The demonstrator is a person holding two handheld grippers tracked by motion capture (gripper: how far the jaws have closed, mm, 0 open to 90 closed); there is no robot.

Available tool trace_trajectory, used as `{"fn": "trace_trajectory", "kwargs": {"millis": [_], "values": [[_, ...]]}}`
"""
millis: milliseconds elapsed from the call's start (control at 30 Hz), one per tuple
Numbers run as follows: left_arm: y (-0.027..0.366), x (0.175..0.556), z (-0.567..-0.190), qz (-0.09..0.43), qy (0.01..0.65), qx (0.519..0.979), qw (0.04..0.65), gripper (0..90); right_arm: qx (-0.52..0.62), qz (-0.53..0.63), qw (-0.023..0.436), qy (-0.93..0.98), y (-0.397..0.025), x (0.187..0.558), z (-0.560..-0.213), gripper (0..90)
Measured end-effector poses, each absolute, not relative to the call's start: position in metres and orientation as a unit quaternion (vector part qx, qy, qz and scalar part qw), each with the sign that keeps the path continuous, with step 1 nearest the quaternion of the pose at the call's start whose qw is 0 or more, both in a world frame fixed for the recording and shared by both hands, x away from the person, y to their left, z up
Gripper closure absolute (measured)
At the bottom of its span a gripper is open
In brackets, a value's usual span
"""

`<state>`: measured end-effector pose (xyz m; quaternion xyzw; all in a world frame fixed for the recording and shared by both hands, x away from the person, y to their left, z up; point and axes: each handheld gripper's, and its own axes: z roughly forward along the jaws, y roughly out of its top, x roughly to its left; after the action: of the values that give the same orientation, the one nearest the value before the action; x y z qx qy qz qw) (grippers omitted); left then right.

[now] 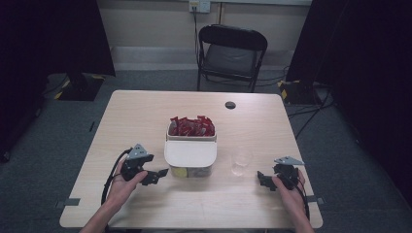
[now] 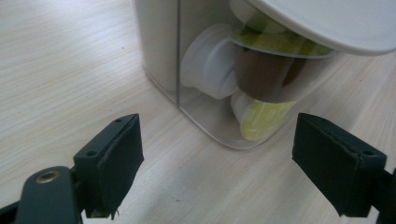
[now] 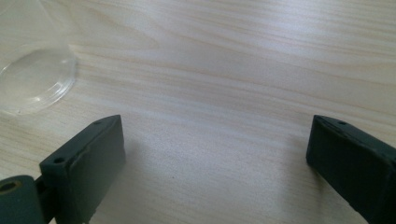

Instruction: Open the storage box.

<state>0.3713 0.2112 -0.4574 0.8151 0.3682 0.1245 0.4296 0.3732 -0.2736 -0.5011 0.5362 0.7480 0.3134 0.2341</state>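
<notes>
A two-part clear container stands in the middle of the table. Its near half wears a white lid and holds white and yellow-green capsules; its far half is uncovered and full of red packets. A clear glass stands to its right, its base visible in the right gripper view. My left gripper is open just left of the container's near corner, nothing between its jaws. My right gripper rests open over bare table, right of and nearer than the glass.
The wooden table has a dark round hole near its far edge. A black folding chair stands beyond the table. Dark curtains hang at both sides. Bare tabletop lies around both hands.
</notes>
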Motion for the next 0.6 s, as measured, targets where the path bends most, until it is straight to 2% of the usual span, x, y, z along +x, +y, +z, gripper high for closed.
{"fn": "trace_trajectory", "kwargs": {"millis": [600], "values": [[0.190,0.379,-0.450,0.109,0.346,0.818,0.447,15.5,0.536,0.313,0.234,0.748,-0.274,0.373,-0.501,4.1]]}}
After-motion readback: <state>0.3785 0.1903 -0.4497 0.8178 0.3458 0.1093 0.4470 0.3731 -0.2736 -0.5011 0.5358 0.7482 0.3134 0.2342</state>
